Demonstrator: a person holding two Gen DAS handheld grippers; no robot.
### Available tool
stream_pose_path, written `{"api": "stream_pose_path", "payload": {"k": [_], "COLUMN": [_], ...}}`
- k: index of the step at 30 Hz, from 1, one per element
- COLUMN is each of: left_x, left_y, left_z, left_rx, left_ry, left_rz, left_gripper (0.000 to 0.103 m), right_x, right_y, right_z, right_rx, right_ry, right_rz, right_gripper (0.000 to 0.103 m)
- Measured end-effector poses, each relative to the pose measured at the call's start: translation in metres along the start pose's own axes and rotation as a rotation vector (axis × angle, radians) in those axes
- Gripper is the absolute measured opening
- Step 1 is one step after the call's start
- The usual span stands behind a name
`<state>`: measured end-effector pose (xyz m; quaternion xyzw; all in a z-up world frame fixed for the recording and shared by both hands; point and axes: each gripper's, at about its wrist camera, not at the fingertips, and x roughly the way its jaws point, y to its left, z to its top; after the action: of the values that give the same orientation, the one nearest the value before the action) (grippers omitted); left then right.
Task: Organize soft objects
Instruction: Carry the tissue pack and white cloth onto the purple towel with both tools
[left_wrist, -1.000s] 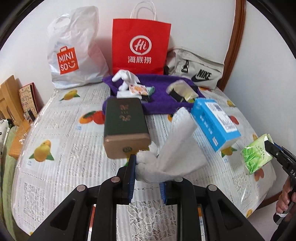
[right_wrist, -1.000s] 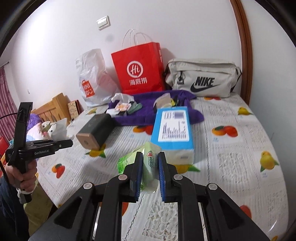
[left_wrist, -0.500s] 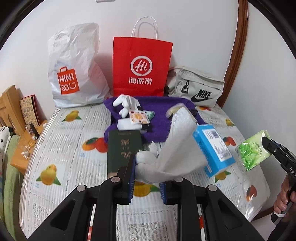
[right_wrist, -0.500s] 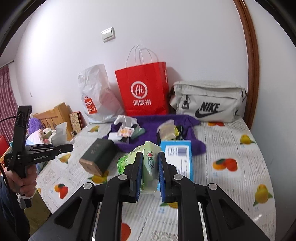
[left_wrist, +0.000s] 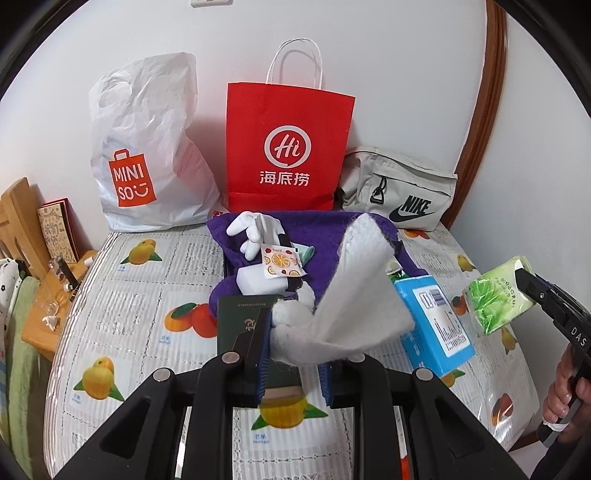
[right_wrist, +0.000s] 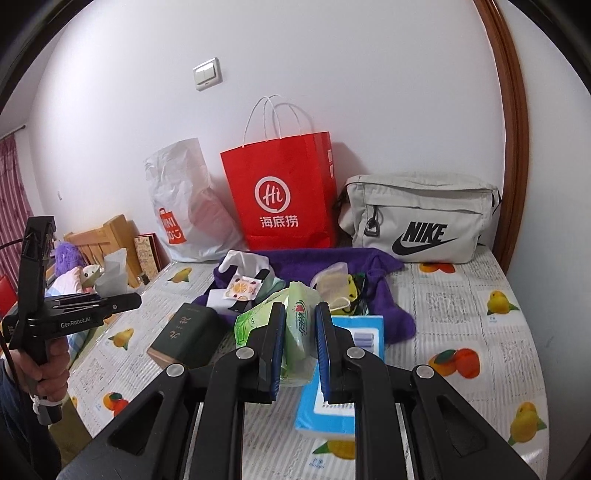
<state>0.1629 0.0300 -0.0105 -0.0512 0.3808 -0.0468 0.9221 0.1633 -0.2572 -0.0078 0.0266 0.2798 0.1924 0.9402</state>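
Note:
My left gripper (left_wrist: 295, 352) is shut on a white cloth (left_wrist: 354, 295) that fans up and to the right above the table. My right gripper (right_wrist: 300, 336) is shut on a green tissue pack (right_wrist: 295, 325), held in the air. The same green pack (left_wrist: 498, 297) shows at the right edge of the left wrist view, and the left gripper with its cloth (right_wrist: 110, 275) shows at the left of the right wrist view. On the table lie a purple towel (left_wrist: 325, 240), white gloves (left_wrist: 255, 230), a blue tissue box (left_wrist: 432, 325) and a dark green box (left_wrist: 240, 317).
Against the wall stand a white Miniso bag (left_wrist: 147, 147), a red paper bag (left_wrist: 288, 147) and a grey Nike bag (left_wrist: 402, 195). The fruit-print tablecloth (left_wrist: 140, 314) covers the table. A wooden chair (left_wrist: 22, 221) and small shelf sit at the left.
Both grippers have risen and drawn back from the table with their loads, so the table items look lower and smaller. Grips are unchanged.

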Motion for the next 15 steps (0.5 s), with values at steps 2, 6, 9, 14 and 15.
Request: {"api": "stream_pose_path", "payload": {"k": [2,6,9,14,15], "left_x": [0.003,0.009,0.014,0.029,0.032], "left_y": [0.001,0.004,0.005,0.005,0.005], "left_z": [0.003,0.008,0.012,0.019,0.021], "left_rx": [-0.003,-0.017,-0.020,-0.020,-0.020], "left_ry": [0.000,0.001,0.004,0.011,0.014], "left_rz": [0.001,0.006,0.006,0.013,0.016], "left_gripper": [0.021,0.021,0.021,0.021,0.021], "right_x": [0.004,0.012,0.018,0.034,0.038], "right_y": [-0.003,-0.008,-0.010,-0.015,-0.017], "right_z": [0.005,0.013,0.020,0.031,0.033], "right_rx": [-0.001,0.003,0.005,0.014,0.020], "right_ry": [0.002,0.002,0.002,0.003,0.008], "right_rz": [-0.010,-0.014,-0.017,-0.018,-0.018], "right_gripper": [0.016,0.016,0.016,0.016,0.016]}}
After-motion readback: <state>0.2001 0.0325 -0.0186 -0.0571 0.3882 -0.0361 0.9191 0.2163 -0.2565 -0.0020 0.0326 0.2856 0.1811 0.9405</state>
